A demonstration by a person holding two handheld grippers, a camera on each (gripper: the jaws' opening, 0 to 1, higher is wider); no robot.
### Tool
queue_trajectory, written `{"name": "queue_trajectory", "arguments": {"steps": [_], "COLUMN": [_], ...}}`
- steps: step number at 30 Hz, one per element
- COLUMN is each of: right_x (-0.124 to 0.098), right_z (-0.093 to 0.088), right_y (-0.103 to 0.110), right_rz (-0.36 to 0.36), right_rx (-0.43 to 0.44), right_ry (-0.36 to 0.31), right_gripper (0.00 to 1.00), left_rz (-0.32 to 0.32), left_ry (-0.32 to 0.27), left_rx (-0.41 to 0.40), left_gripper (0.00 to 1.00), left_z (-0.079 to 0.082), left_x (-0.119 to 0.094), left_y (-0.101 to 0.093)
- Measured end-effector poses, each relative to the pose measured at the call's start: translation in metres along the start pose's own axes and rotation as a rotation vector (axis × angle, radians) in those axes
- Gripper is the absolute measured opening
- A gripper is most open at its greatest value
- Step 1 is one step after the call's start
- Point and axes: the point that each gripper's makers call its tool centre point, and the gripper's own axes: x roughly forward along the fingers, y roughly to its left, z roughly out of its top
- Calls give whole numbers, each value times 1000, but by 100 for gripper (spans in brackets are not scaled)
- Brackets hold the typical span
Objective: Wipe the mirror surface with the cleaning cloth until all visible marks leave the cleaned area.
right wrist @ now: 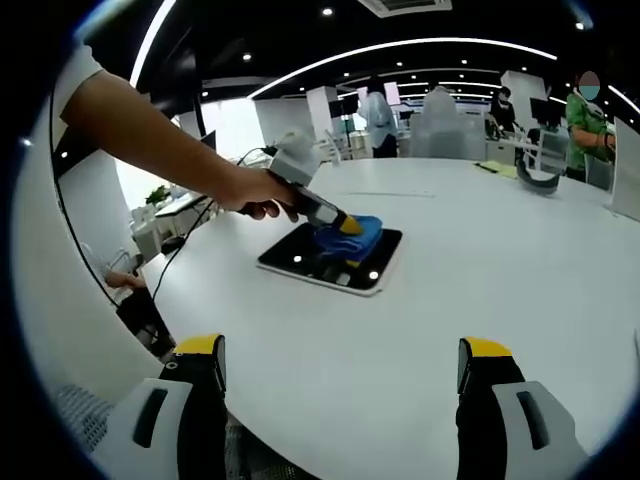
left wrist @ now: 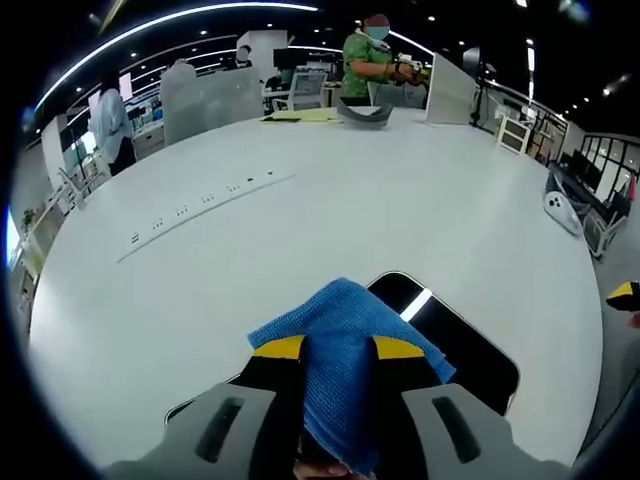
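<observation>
Left gripper (left wrist: 338, 385): jaws pinching the blue cleaning cloth (left wrist: 345, 345), which bunches up between the yellow-tipped fingers (left wrist: 278, 348) and drapes forward over them. Cloth sits right on the mirror (left wrist: 470, 345), a dark rounded-corner slab lying flat on the white worktop (left wrist: 330, 220); a bright ceiling strip reflects in the glass just beside the cloth. Right gripper (right wrist: 340, 375): jaws spread wide, nothing between them, hovering over bare worktop near the edge, well apart from the mirror. From the right gripper view the mirror (right wrist: 300, 255) lies mid-worktop with ceiling lights as small bright dots in it; cloth (right wrist: 352, 236) is on its far half, pressed there by the left gripper (right wrist: 340, 222), held in a hand (right wrist: 255, 190) with a bare forearm coming in from the left. Can't tell from either view whether marks remain on the glass. Further out on the worktop: a row of recessed sockets (left wrist: 200, 205), yellow papers (left wrist: 300, 116), a grey curved object (left wrist: 365, 113). A white device (left wrist: 560, 208) sits just off the far right edge. Beyond that, an office with desks and chairs; a person in a green top (left wrist: 368, 62) stands at the far side, more people behind.
</observation>
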Motion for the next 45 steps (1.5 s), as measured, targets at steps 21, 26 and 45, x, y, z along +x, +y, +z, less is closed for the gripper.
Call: {"name": "queue_trajectory", "arguments": {"steps": [21,26,45], "right_x": [-1,-2,-4], "right_z": [0,0,2], "right_y": [-1,-1,-4], "right_rz": [6,5,7], "right_rx": [7,10,6], "right_ry": [-7,-8,-12], "right_gripper": [97,97,97], "left_rz": [-9,-13,-19], "left_ry": [-6,-5,-3], "left_rx": [-21,-25,-19], "left_gripper": [26,27,29], "left_z": [13,15,20], "left_x": [14,17,24], "left_y": [-20,-25,-38]}}
